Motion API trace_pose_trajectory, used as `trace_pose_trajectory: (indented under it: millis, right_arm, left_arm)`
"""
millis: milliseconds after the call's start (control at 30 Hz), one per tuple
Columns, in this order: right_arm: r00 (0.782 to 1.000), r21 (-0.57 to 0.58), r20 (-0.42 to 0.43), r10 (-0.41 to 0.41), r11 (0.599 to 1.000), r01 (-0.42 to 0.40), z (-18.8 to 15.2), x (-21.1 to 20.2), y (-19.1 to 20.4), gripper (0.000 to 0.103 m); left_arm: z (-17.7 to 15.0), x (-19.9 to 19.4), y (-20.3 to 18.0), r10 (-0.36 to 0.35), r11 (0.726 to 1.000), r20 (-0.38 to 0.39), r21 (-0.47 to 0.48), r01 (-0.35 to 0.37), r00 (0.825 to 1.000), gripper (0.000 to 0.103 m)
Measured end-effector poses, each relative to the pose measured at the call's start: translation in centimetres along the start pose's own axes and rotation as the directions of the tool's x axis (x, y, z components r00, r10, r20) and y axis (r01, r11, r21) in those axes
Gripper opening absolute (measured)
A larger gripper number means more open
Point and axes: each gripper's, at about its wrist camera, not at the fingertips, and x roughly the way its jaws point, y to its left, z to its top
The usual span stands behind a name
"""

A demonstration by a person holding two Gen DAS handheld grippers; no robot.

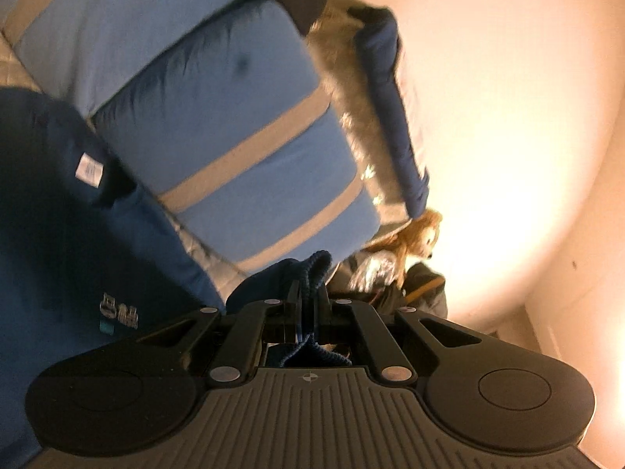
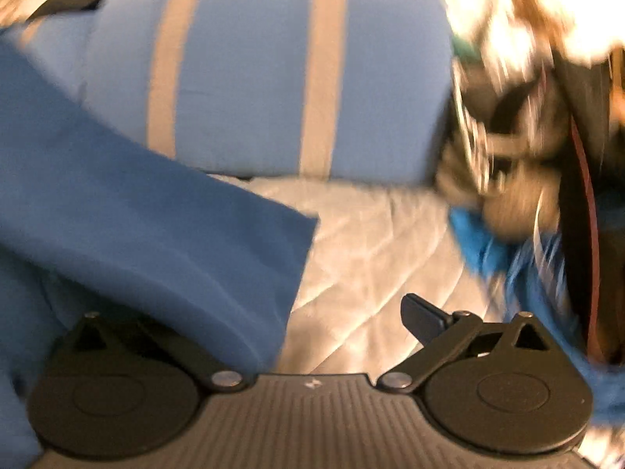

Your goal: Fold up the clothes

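Bed cover (image 2: 375,234): pale quilted surface under everything.
Pillow (image 2: 273,74): blue with tan stripes, at 12 o'clock in right wrist view.
Garment (image 1: 78,242): dark blue top, white neck label at 9 o'clock in left wrist view; draped across the cover, partly lifted.
Handling: judged light, limp, prone to sag and bunch; the ribbed hem (image 1: 312,269) gives the surest hold.
Left gripper (image 1: 308,305): jaws closed together, pinching the ribbed hem; camera tilted steeply, wall at 3 o'clock.
Right gripper (image 2: 297,320): spread wide; cloth overlies its left finger, right finger (image 2: 422,316) bare. Gripping nothing that I can see.
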Motion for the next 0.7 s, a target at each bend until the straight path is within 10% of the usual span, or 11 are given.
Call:
trace_pose_trajectory:
  millis: [100,700]
  right_arm:
    - [0.997,0.102,-0.049,0.060,0.993,-0.055,0.6,0.5,-0.8,0.103]
    - [0.990,-0.196,-0.088,0.111,0.972,-0.127,0.4,1.4,4.0,0.101]
  left_arm:
    - [1.2,-1.1,-0.5,-0.009,1.000,0.040,-0.007,0.009,0.999,0.004]
    - [5.9,-7.6,0.3,0.080,0.996,0.188,0.021,-0.086,0.979,0.004]
